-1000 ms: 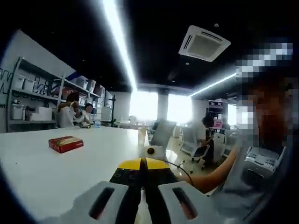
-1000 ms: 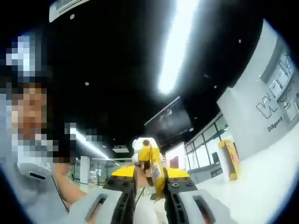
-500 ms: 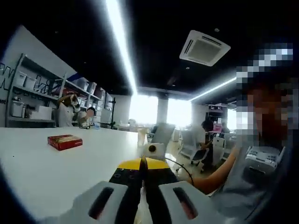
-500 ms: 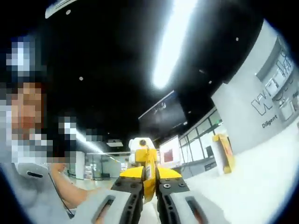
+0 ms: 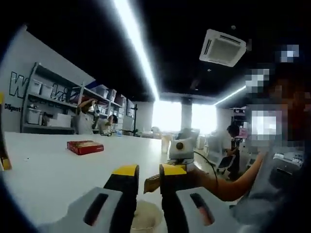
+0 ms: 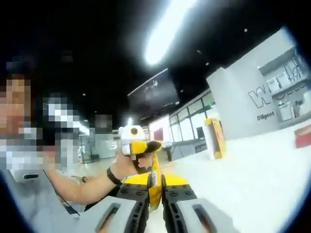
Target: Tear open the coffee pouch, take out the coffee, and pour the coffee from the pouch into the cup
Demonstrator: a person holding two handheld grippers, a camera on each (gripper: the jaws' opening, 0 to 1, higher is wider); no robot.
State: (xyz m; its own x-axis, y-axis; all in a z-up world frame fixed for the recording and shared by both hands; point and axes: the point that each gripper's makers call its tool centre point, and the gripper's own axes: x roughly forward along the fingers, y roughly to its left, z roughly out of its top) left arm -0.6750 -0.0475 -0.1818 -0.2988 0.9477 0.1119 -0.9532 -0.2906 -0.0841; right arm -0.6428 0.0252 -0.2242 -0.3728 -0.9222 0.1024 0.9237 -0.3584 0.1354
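Observation:
In the right gripper view my right gripper (image 6: 155, 180) is shut on the yellow coffee pouch (image 6: 155, 171), which stands edge-on between its jaws. Just beyond it a hand holds my left gripper (image 6: 146, 146), close to the pouch's top. In the left gripper view my left gripper (image 5: 149, 171) stands open. A brownish end of the pouch (image 5: 152, 183) shows in the gap between its jaws, not gripped. A pale cup (image 5: 144, 219) sits low between those jaws on the white table (image 5: 53, 179).
A red box (image 5: 85, 147) lies flat on the table, seen again at the right edge as the red box (image 6: 303, 136). A tall yellow box (image 6: 216, 138) stands upright on the table. A person's forearm (image 6: 82, 180) reaches in from the left. Shelves and seated people are far behind.
My left gripper, shut in both earlier frames, has opened. The cup has come into the left gripper view. The right gripper keeps hold of the pouch. Both cameras have shifted.

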